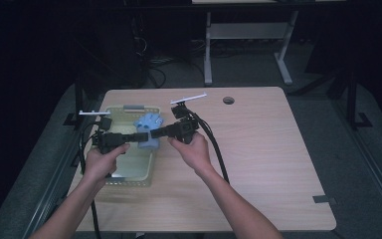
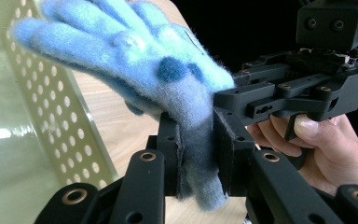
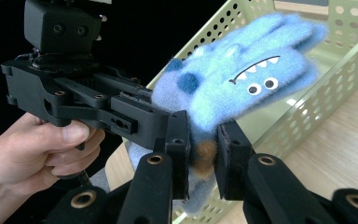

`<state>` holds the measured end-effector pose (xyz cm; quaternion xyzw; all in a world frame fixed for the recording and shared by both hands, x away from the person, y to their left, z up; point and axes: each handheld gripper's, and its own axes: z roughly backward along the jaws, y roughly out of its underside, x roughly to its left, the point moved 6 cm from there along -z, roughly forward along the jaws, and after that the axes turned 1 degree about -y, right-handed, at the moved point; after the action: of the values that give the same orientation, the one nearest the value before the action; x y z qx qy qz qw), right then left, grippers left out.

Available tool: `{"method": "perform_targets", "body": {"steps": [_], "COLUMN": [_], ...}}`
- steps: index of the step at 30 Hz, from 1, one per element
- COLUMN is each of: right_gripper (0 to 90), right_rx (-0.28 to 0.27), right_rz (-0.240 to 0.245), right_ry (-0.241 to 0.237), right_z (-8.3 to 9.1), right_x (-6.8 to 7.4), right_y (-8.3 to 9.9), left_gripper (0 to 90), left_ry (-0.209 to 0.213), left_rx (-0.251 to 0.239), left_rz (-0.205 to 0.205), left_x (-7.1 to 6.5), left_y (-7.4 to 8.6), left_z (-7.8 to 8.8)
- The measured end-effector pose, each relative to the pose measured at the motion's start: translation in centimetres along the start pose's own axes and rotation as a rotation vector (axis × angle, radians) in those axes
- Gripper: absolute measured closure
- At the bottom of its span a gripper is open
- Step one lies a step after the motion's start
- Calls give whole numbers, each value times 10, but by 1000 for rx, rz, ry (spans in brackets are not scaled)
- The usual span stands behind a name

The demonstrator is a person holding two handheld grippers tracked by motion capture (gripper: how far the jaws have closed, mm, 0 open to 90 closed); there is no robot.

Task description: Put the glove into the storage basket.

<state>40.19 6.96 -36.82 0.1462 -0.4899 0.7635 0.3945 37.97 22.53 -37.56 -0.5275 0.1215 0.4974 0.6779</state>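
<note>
Now | blue glove [image 1: 148,130] pinched by left tongs [image 2: 196,154] and right tongs [image 3: 203,156] | above basket [image 1: 129,172] rim

You have a light wooden table [image 1: 258,164] with rounded corners before you; a pale green perforated basket [image 1: 129,177] sits on its left part; a round cable hole [image 1: 228,100] near the far edge; a grey tab [image 1: 324,199] at the near right edge.

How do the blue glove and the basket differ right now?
The blue glove is soft, fuzzy and held up between the left gripper and the right gripper; the basket is rigid, perforated and pale green, resting on the table. The glove is smaller than the basket.
</note>
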Motion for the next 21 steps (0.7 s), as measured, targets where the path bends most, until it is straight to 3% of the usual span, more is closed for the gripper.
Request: {"method": "perform_targets", "body": {"steps": [21], "right_gripper": [761], "right_rx": [10], "right_rz": [5], "right_ry": [-26], "right_z": [-28], "right_x": [9], "right_y": [-9], "left_gripper": [732], "left_ry": [-21], "left_rx": [-3], "left_rz": [5], "left_x": [18], "left_y": [-2], "left_z": [25]}}
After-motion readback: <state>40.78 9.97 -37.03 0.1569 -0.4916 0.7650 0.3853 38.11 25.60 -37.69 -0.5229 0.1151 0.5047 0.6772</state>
